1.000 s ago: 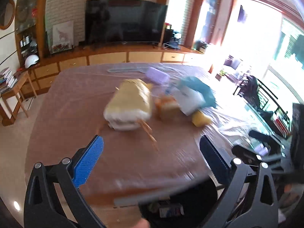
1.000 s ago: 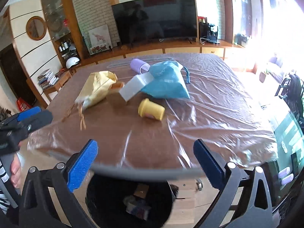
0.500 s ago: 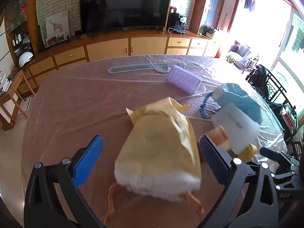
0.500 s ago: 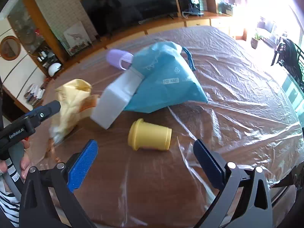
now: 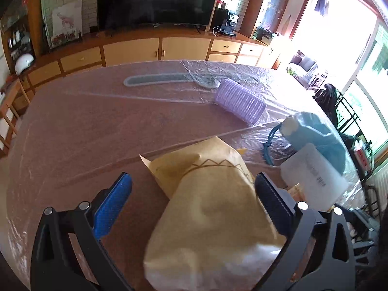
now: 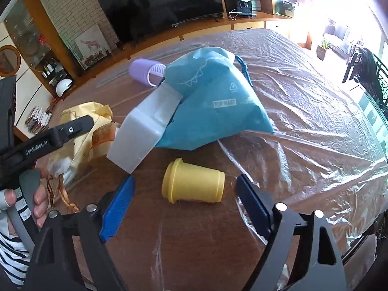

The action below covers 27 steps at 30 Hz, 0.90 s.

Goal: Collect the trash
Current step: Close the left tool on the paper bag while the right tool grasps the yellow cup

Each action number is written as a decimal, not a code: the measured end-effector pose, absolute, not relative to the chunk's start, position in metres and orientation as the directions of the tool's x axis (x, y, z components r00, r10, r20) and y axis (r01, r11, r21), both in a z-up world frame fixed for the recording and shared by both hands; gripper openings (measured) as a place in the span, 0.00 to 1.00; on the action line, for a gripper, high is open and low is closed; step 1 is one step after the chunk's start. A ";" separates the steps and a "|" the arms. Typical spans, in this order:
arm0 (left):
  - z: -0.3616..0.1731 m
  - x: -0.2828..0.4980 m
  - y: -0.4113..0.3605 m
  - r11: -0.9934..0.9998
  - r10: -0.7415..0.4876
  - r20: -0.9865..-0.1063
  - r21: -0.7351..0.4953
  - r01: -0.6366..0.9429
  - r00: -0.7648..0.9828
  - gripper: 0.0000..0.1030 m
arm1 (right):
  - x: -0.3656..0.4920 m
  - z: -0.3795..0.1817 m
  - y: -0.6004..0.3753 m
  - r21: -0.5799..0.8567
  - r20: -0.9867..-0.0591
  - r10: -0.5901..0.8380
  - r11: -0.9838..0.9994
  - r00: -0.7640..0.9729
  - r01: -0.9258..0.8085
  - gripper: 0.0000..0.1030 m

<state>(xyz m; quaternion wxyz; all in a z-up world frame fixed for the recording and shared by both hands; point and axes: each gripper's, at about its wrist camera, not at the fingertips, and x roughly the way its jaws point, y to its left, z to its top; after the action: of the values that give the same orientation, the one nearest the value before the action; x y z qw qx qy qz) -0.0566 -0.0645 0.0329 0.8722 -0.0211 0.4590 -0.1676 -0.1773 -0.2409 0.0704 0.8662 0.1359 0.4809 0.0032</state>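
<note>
Right gripper [image 6: 185,189]: jaws closing, the yellow cup [image 6: 192,181] lying on its side between them on the table [image 6: 303,92]. The pads stand clear of the cup on both sides; no grip yet.

Left gripper [image 5: 194,189]: jaws spread wide, straddling the yellow paper bag [image 5: 213,215]. The right pad sits against or just beside the bag's edge; the left pad is well apart from it. Nothing is clamped. In the right wrist view a hand [image 6: 36,201] holds this gripper's handle, with a striped sleeve [image 6: 12,254] below it.

Positions relative to the yellow cup, right wrist view:
- White box [image 6: 145,128]: just behind and to the left, tilted, its upper end resting on the blue bag [image 6: 213,106].
- Blue bag: directly behind, slumped on the table, a drawstring at its far end.
- Yellow paper bag: well to the left, beyond a small brown item I cannot identify.
- Purple ribbed roller [image 6: 146,72]: farther back and left, touching or just beside the blue bag's far corner.

The table is covered with clear plastic sheeting [image 6: 315,126], creased to the right of the cup.

Beyond the table: a long wooden cabinet [image 5: 157,48] along the wall, carrying a television [image 5: 157,0] and a framed picture [image 5: 66,24].
</note>
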 end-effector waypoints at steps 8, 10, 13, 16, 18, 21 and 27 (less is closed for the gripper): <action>0.042 -0.055 -0.066 0.959 -0.281 -0.790 -0.209 0.192 0.544 0.98 | -0.172 0.078 -0.248 0.310 -0.820 0.203 0.944 0.536 0.117 0.81; 0.036 -0.055 -0.070 0.966 -0.256 -0.805 -0.189 0.179 0.534 0.98 | -0.174 0.075 -0.247 0.304 -0.825 0.200 0.946 0.529 0.116 0.81; 0.027 -0.056 -0.070 0.971 -0.239 -0.821 -0.190 0.146 0.519 0.98 | -0.176 0.071 -0.242 0.280 -0.830 0.189 0.955 0.524 0.100 0.81; 0.022 -0.058 -0.068 0.974 -0.227 -0.825 -0.199 0.111 0.518 0.98 | -0.176 0.070 -0.242 0.278 -0.827 0.196 0.957 0.528 0.080 0.77; 0.020 -0.059 -0.069 0.977 -0.211 -0.825 -0.186 0.101 0.525 0.94 | -0.177 0.069 -0.240 0.278 -0.822 0.201 0.958 0.532 0.067 0.70; 0.022 -0.059 -0.072 0.979 -0.204 -0.822 -0.169 0.114 0.531 0.84 | -0.177 0.069 -0.247 0.302 -0.817 0.216 0.950 0.534 0.078 0.65; 0.026 -0.064 -0.075 0.983 -0.186 -0.812 -0.155 0.103 0.553 0.75 | -0.177 0.068 -0.249 0.287 -0.818 0.207 0.955 0.536 0.069 0.49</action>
<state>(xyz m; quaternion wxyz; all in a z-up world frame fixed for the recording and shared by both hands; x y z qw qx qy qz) -0.0644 -0.0748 0.0259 0.8802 -0.0445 0.4654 -0.0820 -0.1772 -0.2491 0.0682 0.8645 0.1438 0.4799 0.0397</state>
